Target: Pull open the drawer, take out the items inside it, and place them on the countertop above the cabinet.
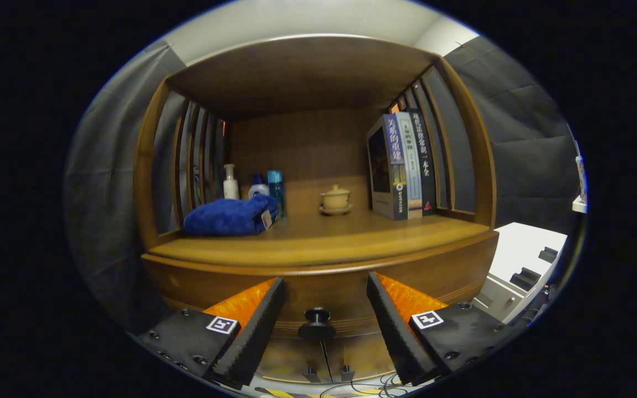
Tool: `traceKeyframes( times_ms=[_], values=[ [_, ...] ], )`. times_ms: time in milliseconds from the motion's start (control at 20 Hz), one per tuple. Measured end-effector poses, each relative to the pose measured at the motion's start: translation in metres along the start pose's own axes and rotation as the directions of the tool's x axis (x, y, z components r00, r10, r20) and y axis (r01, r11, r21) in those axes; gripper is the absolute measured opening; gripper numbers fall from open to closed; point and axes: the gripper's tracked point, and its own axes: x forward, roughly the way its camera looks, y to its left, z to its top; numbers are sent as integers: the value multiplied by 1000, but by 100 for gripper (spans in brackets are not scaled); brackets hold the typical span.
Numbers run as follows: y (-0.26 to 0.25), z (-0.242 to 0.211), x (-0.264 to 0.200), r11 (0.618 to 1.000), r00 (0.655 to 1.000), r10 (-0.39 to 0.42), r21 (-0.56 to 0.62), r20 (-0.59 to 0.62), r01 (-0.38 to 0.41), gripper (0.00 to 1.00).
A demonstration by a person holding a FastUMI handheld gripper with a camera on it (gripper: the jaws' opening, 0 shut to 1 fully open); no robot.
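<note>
A wooden cabinet stands in front of me, its countertop (318,243) at mid height. Below the countertop's front edge runs the drawer front (318,287), closed, with a round dark knob (317,323) on it. My gripper (325,287) is open, its two fingers spread wide to either side of the knob. The knob sits between the fingers, a little below their tips, and neither finger touches it. The drawer's inside is hidden.
On the countertop lie a folded blue towel (230,216) at the left, bottles (231,182) behind it, a lidded tea cup (335,199) on a saucer in the middle and upright books (404,166) at the right. A white unit (523,260) stands to the cabinet's right.
</note>
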Motion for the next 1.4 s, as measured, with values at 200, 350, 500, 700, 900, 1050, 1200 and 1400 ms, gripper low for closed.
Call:
traceKeyframes(
  times_ms=[200,350,500,700,900,1050,1200,1400],
  values=[
    [0,-34,9,1000,998,3,12,-69,-2,93],
    [-3,-52,10,1000,993,0,14,-115,2,76],
    [1,-56,12,1000,992,17,16,-125,-15,60],
    [2,-62,8,1000,988,25,13,-155,-23,49],
    [1,-62,3,999,983,-12,37,-182,19,36],
    [2,-63,-13,999,984,-12,50,-180,22,36],
    [2,-66,-36,998,980,-8,60,-197,20,36],
    [1,-68,-67,997,978,-22,68,-209,37,36]
  ],
)
